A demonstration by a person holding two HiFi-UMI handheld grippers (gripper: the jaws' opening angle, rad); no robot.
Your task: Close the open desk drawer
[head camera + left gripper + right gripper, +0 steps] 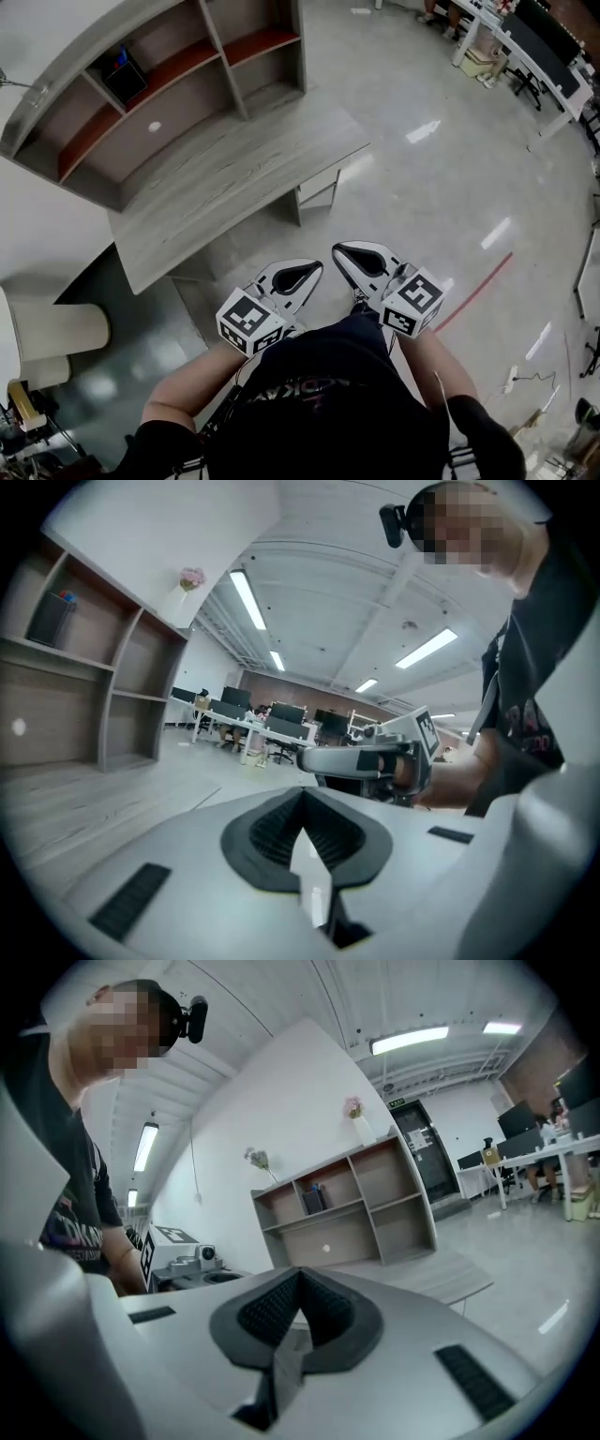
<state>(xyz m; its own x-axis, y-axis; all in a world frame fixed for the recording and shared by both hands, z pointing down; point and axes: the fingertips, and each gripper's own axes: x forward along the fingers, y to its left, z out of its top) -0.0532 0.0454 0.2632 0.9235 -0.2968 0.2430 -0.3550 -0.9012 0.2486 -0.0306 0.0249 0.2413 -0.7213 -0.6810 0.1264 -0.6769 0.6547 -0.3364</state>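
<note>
Head view: the drawer (320, 184) sits under the tabletop (216, 187), at 12 o'clock from both grippers and well apart. The left gripper (314, 269) and right gripper (342, 253) have jaws closed and empty. I judge it best to press one closed tip squarely on the drawer front.

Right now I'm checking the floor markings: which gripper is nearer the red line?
Right. The right gripper is over the floor next to the red line; the left gripper is on its far side, toward the desk.

Bright ceiling strip lights (248, 597), glare on glossy floor (424, 131), fisheye-warped edges
</note>
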